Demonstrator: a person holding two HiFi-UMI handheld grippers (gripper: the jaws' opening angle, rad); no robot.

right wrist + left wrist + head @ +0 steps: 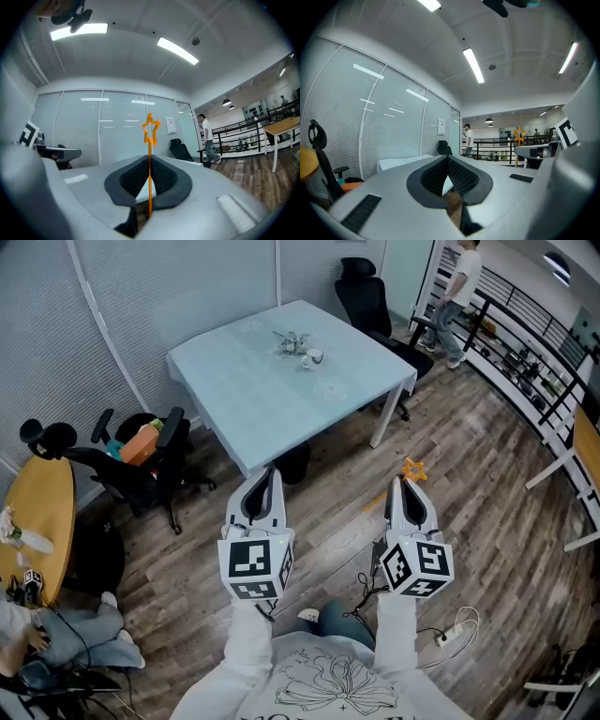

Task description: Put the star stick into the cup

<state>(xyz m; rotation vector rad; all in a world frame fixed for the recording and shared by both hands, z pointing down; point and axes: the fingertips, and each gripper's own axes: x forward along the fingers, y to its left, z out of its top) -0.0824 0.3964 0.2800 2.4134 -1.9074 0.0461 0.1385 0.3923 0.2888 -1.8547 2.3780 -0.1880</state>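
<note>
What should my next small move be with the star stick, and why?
Probably step closer and carry the right hand-held gripper toward the cup. Its jaws are shut on the star stick, held upright, but the cup stands on the table well ahead, so the stick cannot go in from here.

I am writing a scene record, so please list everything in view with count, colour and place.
table: one, pale blue, room centre
cup: one, white, on the table
small items: few, greyish, beside cup
office chairs: two, black, one past table, one left of it
round table: one, yellow, far left
bystander: one, white shirt, by railing
star stick: one, orange, upright in right gripper
left gripper: one, grey, shut, empty
right gripper: one, grey, shut on star stick
</note>
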